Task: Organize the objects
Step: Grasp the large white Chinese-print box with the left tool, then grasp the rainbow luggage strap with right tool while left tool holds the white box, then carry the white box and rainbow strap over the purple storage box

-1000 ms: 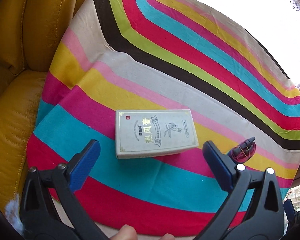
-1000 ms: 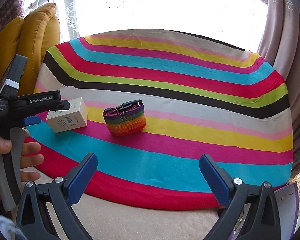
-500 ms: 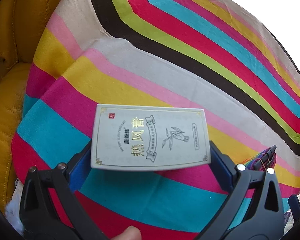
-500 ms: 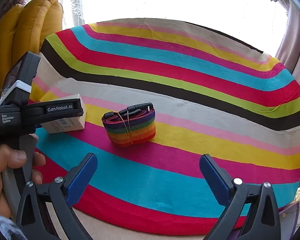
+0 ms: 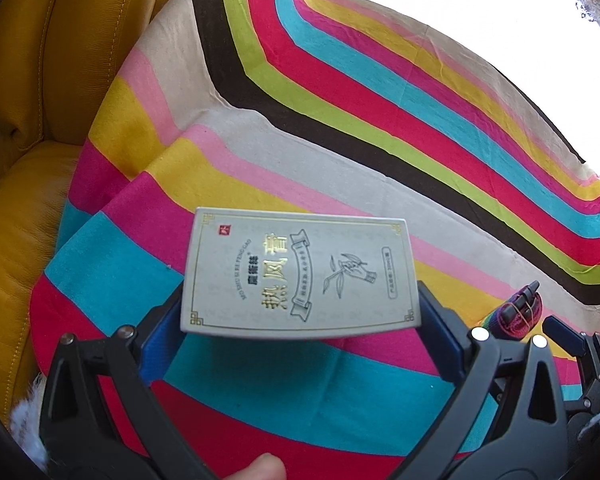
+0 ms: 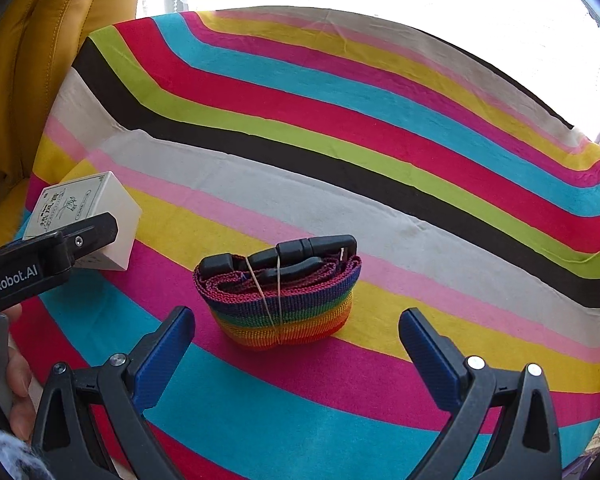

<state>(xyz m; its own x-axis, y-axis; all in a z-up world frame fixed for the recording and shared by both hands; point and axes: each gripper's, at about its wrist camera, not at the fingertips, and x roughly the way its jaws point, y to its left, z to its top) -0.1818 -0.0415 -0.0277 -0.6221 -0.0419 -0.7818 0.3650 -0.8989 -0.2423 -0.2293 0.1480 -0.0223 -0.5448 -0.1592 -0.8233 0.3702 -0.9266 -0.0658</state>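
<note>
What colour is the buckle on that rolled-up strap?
Black; the buckle tops the rainbow-striped strap, clearest in the right wrist view.

Left wrist view: box (image 5: 300,274) covers the blue pads' front ends, so pad-to-box contact can't be seen; box underside hidden. Small print on lid too fine to read. Rolled strap (image 5: 514,316) mostly behind the right-side finger, only buckle end shows. Right wrist view: left gripper's finger covers box's (image 6: 100,204) lower near corner; window blown out, no detail.

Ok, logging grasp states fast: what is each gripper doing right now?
Left gripper: shut on the white box.
Right gripper: open, holding nothing, rolled rainbow strap ahead.
</note>
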